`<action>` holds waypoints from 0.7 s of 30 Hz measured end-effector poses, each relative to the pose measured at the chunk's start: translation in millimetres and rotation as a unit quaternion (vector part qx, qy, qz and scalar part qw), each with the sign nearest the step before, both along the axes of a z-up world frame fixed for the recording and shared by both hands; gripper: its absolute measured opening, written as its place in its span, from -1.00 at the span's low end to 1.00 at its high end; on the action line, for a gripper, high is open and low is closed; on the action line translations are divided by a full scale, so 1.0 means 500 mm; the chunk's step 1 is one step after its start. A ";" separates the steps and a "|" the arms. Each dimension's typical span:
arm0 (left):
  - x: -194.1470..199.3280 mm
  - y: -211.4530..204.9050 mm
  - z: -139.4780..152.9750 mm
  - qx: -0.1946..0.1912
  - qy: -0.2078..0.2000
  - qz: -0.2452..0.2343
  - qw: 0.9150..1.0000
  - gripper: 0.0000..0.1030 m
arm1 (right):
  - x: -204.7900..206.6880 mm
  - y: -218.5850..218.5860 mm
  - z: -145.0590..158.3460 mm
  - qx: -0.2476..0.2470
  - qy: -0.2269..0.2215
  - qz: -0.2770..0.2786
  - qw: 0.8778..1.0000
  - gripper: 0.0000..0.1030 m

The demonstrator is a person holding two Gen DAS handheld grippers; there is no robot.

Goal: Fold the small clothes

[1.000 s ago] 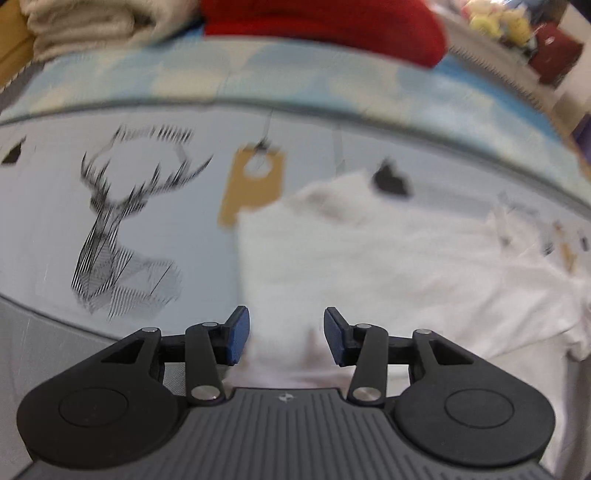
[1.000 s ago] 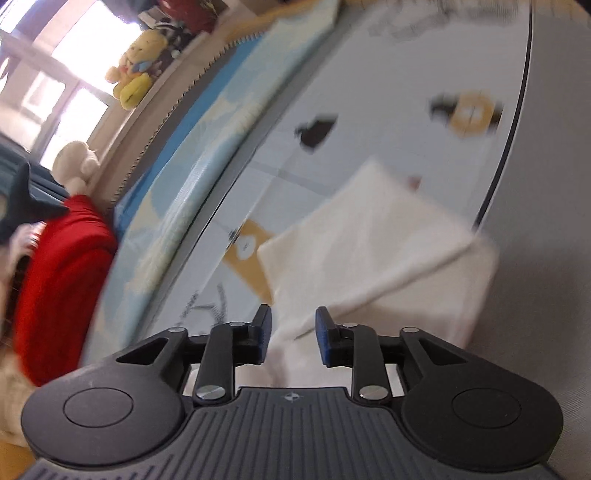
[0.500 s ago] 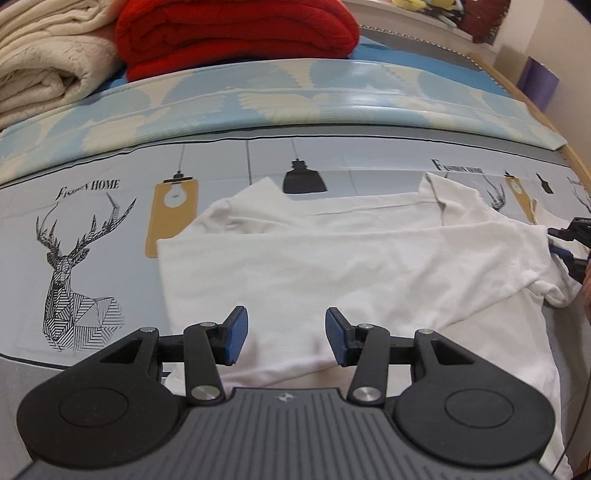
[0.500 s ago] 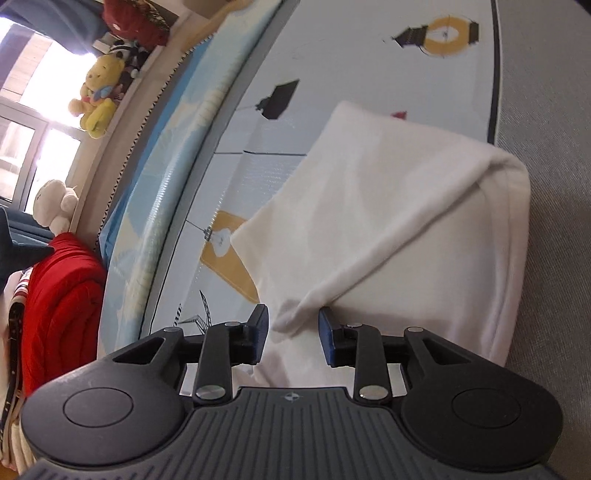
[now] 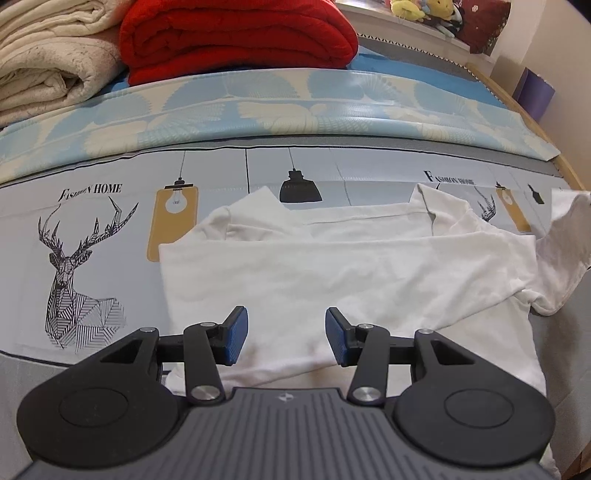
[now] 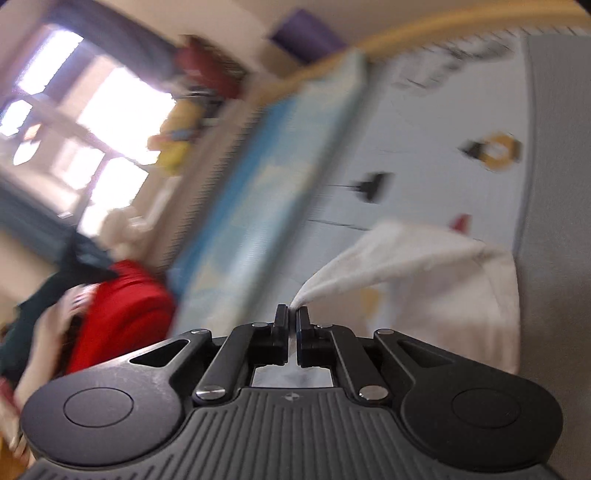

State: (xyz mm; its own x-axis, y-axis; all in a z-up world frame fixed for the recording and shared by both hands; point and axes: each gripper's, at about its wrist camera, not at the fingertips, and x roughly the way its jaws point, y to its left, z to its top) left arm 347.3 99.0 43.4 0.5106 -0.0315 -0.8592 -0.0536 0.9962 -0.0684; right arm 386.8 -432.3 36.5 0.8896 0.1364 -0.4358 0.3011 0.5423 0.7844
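Right gripper (image 6: 291,314), jaws pinched together on a corner of the white shirt (image 6: 424,280), lifting that corner off the printed mat (image 6: 424,122). Left gripper (image 5: 283,334), jaws spread apart, above the shirt's near edge; shirt lies partly folded on the mat, before a red blanket (image 5: 236,37).

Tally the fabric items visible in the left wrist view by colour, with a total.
White: 1, the shirt, laid on the mat
Red: 1, the red blanket, folded
Cream: 1, the cream blanket, folded
Total: 3
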 end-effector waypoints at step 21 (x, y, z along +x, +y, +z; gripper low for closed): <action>-0.078 0.052 -0.042 -0.486 0.019 0.106 0.867 0.00 | -0.161 0.379 0.020 0.101 -0.062 0.251 0.961 -0.94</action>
State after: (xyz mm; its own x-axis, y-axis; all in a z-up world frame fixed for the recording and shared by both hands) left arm 308.5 125.2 22.2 0.5647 -0.6598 -0.4957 -0.2492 0.4363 -0.8646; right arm 306.3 -242.6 46.5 0.7332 0.6320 -0.2510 -0.0605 0.4283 0.9016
